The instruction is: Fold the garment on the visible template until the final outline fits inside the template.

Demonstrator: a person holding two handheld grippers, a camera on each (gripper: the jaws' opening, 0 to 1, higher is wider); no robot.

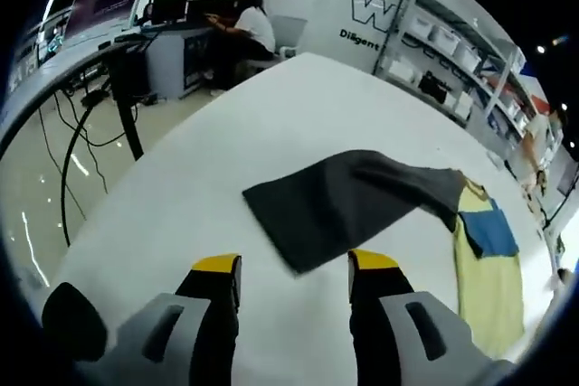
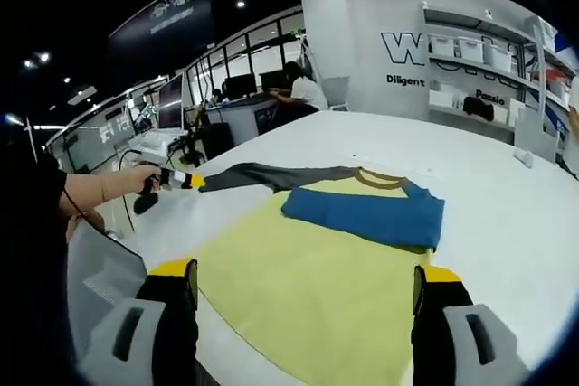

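Quick count of what's here: one garment (image 2: 335,268), yellow body with one blue sleeve (image 2: 366,212) folded across it and one dark grey sleeve (image 1: 348,201) stretched out flat. One white counter (image 1: 271,124) under it all. Two tools total, the left tool (image 1: 294,270) and the right tool (image 2: 303,279), two yellow-tipped jaws each. One person seated at a desk (image 1: 246,24) in the back. One shelf rack (image 1: 452,51) holding several white bins, too blurry to count.

The garment (image 2: 317,277) is pale yellow with a blue folded panel at 1 o'clock, a dark grey sleeve (image 1: 344,201) and brown collar. The surface (image 2: 507,187) is plain white. Black fingers (image 1: 375,264) carry yellow tips.
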